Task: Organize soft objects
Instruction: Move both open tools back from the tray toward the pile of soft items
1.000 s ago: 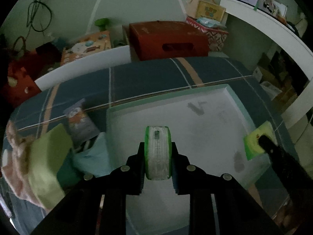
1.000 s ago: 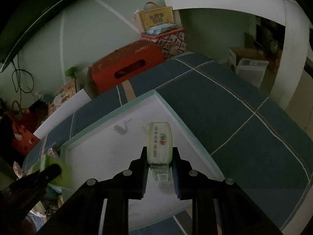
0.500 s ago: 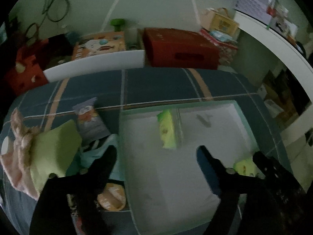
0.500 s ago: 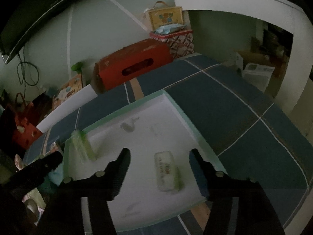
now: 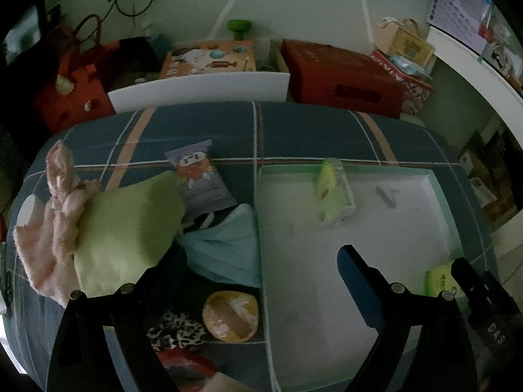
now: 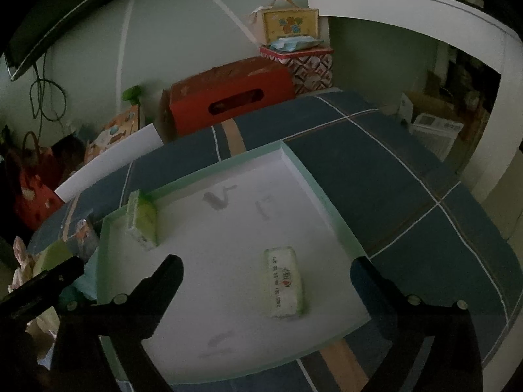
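A white tray with a mint rim (image 5: 443, 196) (image 6: 313, 179) lies on the blue plaid bed. A green tissue pack (image 5: 333, 192) (image 6: 142, 222) lies at the tray's far left side. A second tissue pack (image 6: 286, 282) (image 5: 438, 277) lies near the tray's right front. My left gripper (image 5: 258, 258) is open and empty, above the tray's left rim. My right gripper (image 6: 266, 264) is open and empty, just above the second pack.
Left of the tray lie a green cushion (image 5: 124, 228), a pink plush (image 5: 49, 215), a snack bag (image 5: 199, 176), a light blue cloth (image 5: 225, 248), a round yellow pouch (image 5: 230, 315) and a leopard-print item (image 5: 178, 331). A red box (image 5: 343, 78) stands behind the bed.
Both grippers opened and let go of their tissue packs, which now lie in the tray. Both grippers pulled back; the left one shifted left toward the pile.
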`<state>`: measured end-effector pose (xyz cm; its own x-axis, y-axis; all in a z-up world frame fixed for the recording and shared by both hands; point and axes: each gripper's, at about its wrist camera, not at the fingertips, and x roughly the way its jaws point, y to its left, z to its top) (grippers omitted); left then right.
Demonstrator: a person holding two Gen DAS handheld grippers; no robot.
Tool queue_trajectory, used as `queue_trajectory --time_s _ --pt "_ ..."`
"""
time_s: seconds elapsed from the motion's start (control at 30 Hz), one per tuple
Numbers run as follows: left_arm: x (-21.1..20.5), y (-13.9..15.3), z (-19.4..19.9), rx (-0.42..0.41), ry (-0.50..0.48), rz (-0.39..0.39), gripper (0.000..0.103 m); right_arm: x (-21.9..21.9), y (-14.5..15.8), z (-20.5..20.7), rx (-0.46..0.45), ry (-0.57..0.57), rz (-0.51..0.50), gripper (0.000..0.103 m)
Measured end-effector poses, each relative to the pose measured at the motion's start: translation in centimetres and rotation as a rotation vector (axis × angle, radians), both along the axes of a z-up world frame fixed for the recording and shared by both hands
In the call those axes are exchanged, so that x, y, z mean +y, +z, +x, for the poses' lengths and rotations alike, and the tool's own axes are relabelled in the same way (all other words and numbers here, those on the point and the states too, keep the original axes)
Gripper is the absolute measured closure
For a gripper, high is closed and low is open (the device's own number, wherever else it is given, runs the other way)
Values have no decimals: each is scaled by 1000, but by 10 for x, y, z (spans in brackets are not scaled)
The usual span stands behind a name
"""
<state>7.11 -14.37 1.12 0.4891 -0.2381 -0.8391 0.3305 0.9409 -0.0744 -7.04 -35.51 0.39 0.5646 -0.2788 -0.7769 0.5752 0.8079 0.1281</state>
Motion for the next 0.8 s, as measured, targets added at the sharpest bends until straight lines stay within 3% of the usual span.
queue_trajectory --time_s 0.2,0.4,0.57,0.63,0.8 --pt "24 7 -4 -27 38 -23 9 8 0 4 13 27 -5 0" --pt "63 18 -4 -47 104 -55 9 24 13 4 -40 63 -23 0" --pt "102 30 -8 -120 204 -1 7 42 18 10 -87 122 5 0" --pt "120 28 -8 -114 238 -3 1 51 18 15 -83 148 6 0" --pt "158 25 -9 -77 323 -49 1 80 15 26 -75 228 -1 0"
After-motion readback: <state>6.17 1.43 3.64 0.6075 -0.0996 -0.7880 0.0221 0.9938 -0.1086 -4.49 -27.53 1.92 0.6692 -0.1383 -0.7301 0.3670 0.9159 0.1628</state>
